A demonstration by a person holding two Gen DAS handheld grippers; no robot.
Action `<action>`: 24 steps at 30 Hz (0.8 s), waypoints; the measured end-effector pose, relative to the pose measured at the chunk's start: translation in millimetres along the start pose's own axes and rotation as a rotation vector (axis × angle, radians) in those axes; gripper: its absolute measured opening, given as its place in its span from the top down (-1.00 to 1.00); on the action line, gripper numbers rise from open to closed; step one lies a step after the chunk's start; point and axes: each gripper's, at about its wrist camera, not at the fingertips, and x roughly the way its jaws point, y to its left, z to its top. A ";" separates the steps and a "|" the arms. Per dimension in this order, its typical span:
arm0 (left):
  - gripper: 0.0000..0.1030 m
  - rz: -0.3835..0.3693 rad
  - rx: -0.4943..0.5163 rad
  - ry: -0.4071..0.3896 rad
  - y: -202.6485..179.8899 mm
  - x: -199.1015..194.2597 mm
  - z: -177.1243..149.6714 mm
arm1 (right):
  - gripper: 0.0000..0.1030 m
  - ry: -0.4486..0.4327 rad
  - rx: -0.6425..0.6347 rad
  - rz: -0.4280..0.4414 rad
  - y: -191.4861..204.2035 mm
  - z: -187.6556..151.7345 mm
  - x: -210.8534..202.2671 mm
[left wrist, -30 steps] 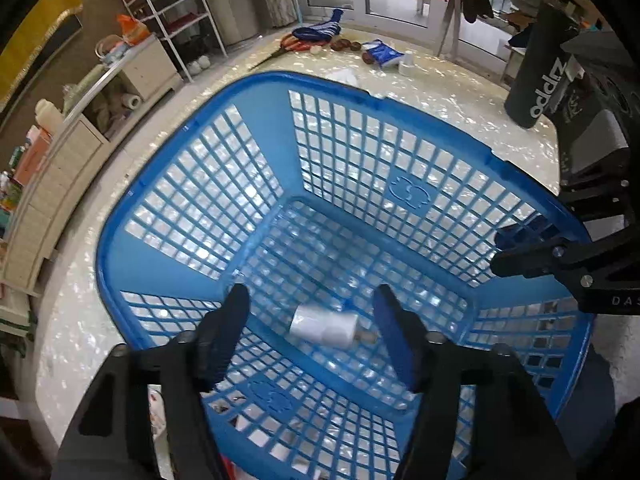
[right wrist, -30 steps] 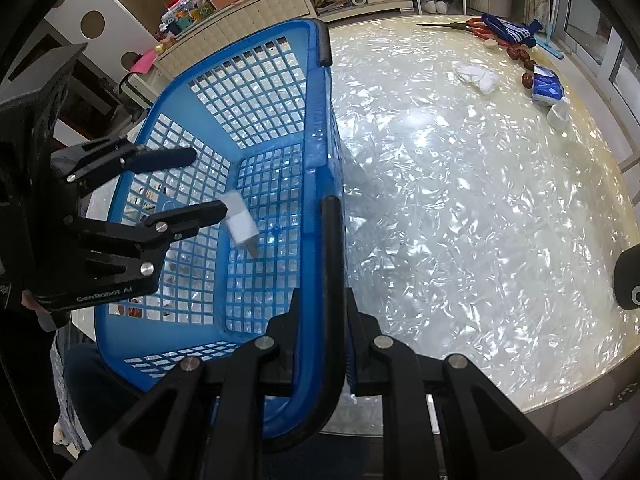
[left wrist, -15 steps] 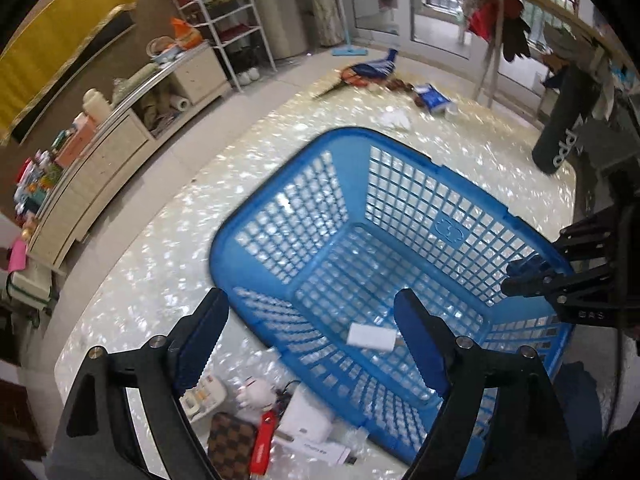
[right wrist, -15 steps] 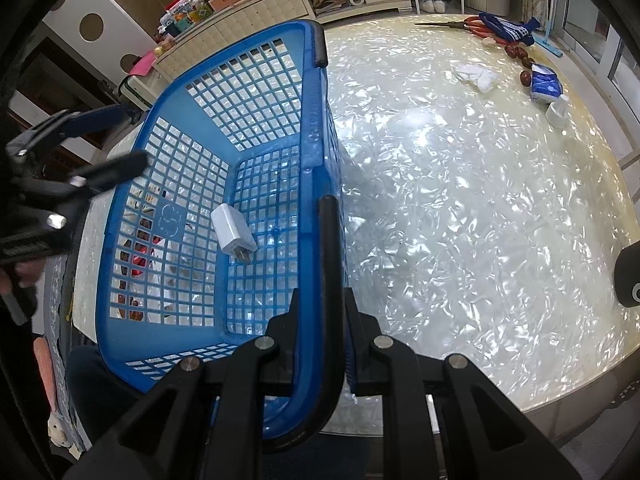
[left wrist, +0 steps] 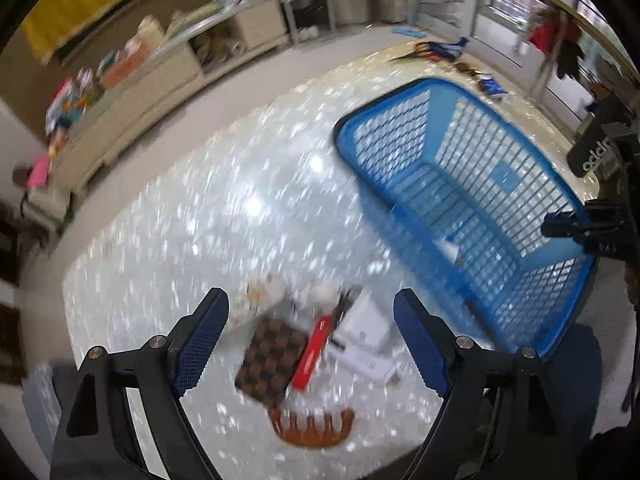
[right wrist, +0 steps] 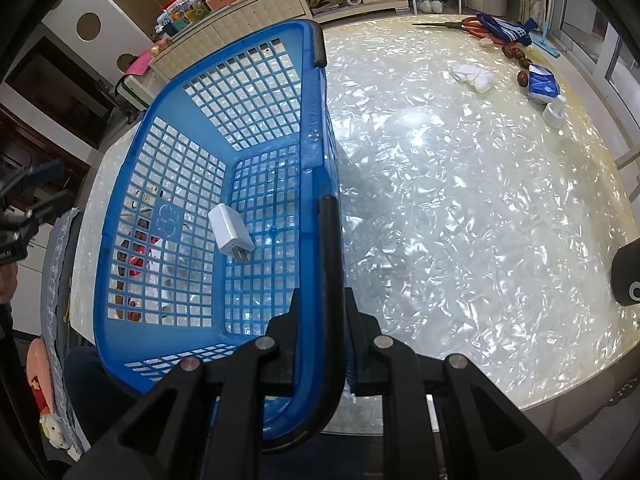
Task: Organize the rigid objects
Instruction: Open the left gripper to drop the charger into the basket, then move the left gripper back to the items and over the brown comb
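Basket (right wrist: 168, 216), blue plastic, sits on the pearly desk (right wrist: 460, 208) w/ a white charger (right wrist: 231, 232) lying on its mesh floor. Right gripper (right wrist: 320, 312) has its fingers clamped on the basket's black handle (right wrist: 332, 264) at the rim. Left gripper (left wrist: 308, 336) hangs over a blurred pile beside the basket, fingers wide apart, nothing btwn them: checkered wallet (left wrist: 272, 360), red stick (left wrist: 312, 354), white box (left wrist: 366, 330), brown comb (left wrist: 312, 428).
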 end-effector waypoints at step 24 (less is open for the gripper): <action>-0.99 -0.097 -0.745 0.375 61.4 93.6 -146.6 | 0.70 -0.011 -0.007 0.024 -3.7 -3.1 -1.3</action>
